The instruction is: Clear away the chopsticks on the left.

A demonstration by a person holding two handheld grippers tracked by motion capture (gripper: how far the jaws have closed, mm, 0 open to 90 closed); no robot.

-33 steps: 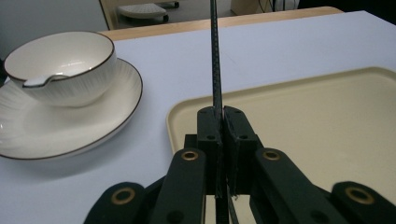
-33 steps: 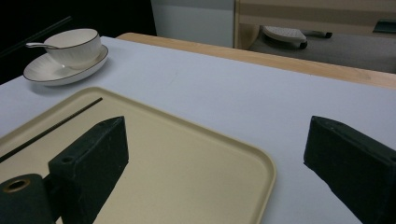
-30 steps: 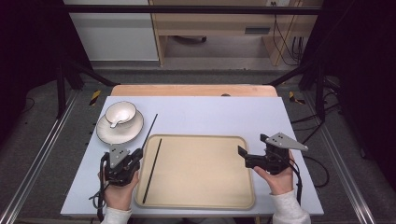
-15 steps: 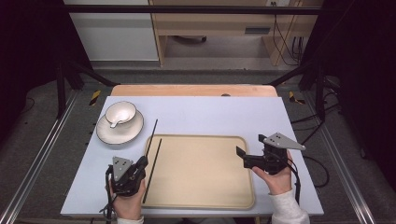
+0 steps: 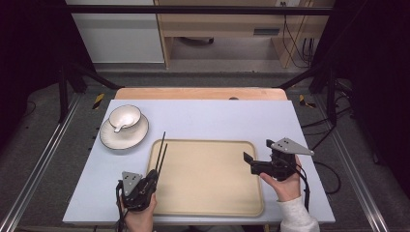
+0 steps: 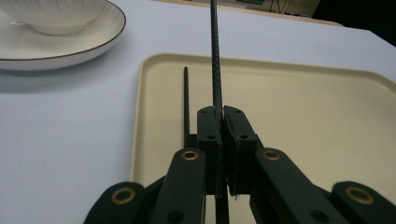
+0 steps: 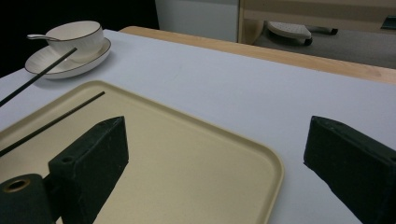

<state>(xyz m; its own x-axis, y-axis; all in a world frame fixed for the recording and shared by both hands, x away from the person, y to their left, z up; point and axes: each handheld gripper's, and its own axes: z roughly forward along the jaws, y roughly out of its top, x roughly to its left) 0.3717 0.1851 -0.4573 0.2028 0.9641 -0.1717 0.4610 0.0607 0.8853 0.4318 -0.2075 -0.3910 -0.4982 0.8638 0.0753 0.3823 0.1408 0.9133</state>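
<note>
My left gripper (image 5: 153,175) (image 6: 223,114) is shut on one black chopstick (image 5: 161,147) (image 6: 215,51), held near its end and pointing away over the left edge of the beige tray (image 5: 208,203) (image 6: 289,93). A second black chopstick (image 5: 158,153) (image 6: 186,100) lies flat in the tray just inside its left rim, close beside the held one. My right gripper (image 5: 252,163) (image 7: 219,163) hovers open over the tray's right edge with nothing between its jaws. The right gripper view shows both chopsticks at far left, the held one (image 7: 37,77) and the lying one (image 7: 56,120).
A white bowl (image 5: 124,117) (image 7: 77,35) with a spoon (image 7: 36,36) stands on a white plate (image 5: 118,139) (image 6: 60,44) at the table's far left. The pale table (image 5: 217,118) has a wooden strip along its far edge. Metal frame rails flank the table.
My left gripper has drawn back toward the near edge and shifted right, bringing its chopstick from beside the plate to over the tray's left rim, next to the lying one. The right gripper has barely moved.
</note>
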